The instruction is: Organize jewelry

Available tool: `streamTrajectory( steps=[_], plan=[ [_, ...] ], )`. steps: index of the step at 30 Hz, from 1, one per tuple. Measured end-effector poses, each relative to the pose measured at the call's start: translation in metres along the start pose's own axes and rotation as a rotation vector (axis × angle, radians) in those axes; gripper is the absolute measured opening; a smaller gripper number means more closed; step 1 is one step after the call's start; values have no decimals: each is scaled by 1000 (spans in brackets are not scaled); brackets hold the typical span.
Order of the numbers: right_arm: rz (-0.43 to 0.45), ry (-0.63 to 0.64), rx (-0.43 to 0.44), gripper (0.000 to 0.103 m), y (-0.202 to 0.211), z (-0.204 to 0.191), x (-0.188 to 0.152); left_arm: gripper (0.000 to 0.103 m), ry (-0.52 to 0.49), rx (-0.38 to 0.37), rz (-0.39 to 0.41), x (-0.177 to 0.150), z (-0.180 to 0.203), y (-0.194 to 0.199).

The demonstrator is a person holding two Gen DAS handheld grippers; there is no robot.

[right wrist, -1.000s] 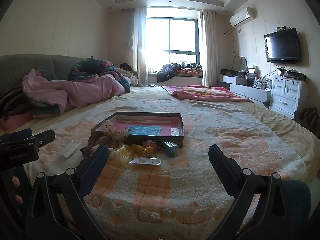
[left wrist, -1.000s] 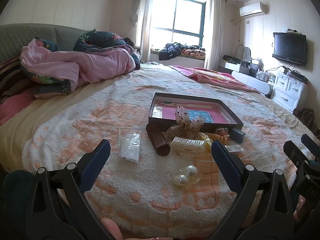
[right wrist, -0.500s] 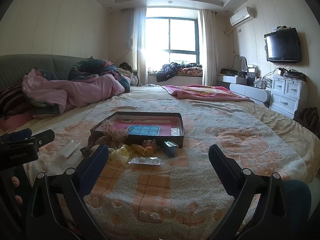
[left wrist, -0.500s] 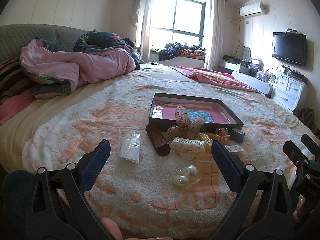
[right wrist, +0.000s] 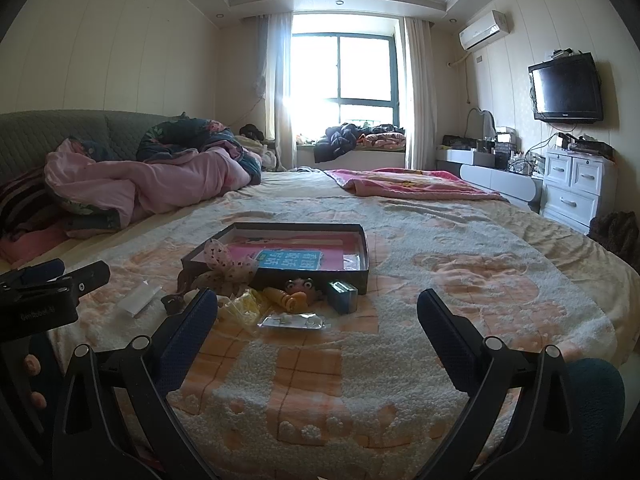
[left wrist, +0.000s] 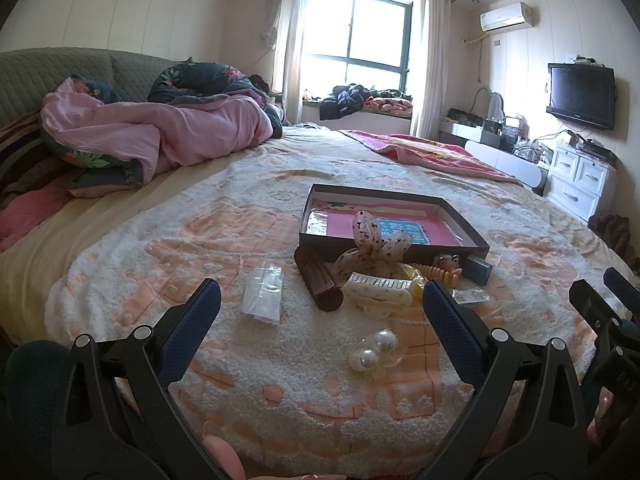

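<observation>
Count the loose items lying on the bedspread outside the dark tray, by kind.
Hair claw clips, brown plastic and cream plastic: 2
Spotted fabric bow: 1
Pearl-bead ornament: 1
Clear plastic bags: 2
Small dark box: 1
Orange comb clip: 1
Total: 8

Your bed (left wrist: 168, 248) carries a shallow tray (left wrist: 394, 246). Hair clips (left wrist: 378, 294), pearls (left wrist: 374, 350) and a clear packet (left wrist: 264, 298) lie before it.
</observation>
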State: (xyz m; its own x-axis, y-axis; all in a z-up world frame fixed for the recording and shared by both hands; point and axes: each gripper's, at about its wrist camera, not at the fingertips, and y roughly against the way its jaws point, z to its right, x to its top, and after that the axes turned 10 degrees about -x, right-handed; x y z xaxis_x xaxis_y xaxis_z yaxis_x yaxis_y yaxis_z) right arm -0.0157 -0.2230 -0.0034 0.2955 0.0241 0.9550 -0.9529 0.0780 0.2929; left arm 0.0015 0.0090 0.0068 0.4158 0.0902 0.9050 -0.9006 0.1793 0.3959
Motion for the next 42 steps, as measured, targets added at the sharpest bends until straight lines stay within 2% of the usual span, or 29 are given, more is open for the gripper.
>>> streamTrajectory(
  steps=[10,22,30,42],
  plan=[
    [-15,8,39,97,-9,-5,-1,93,15,1,-5,-2,-4,-1],
    [-59,45,107,97,-23,-18,5,93,56,45,-19,-1,-24,-6],
    [-155,90,220,97,-41,-42,1,93,91,85,-63,1,-46,-15],
    [-247,197,365,97,-64,-93,-16,93,127,50,-205,1,-77,-55]
  ],
)
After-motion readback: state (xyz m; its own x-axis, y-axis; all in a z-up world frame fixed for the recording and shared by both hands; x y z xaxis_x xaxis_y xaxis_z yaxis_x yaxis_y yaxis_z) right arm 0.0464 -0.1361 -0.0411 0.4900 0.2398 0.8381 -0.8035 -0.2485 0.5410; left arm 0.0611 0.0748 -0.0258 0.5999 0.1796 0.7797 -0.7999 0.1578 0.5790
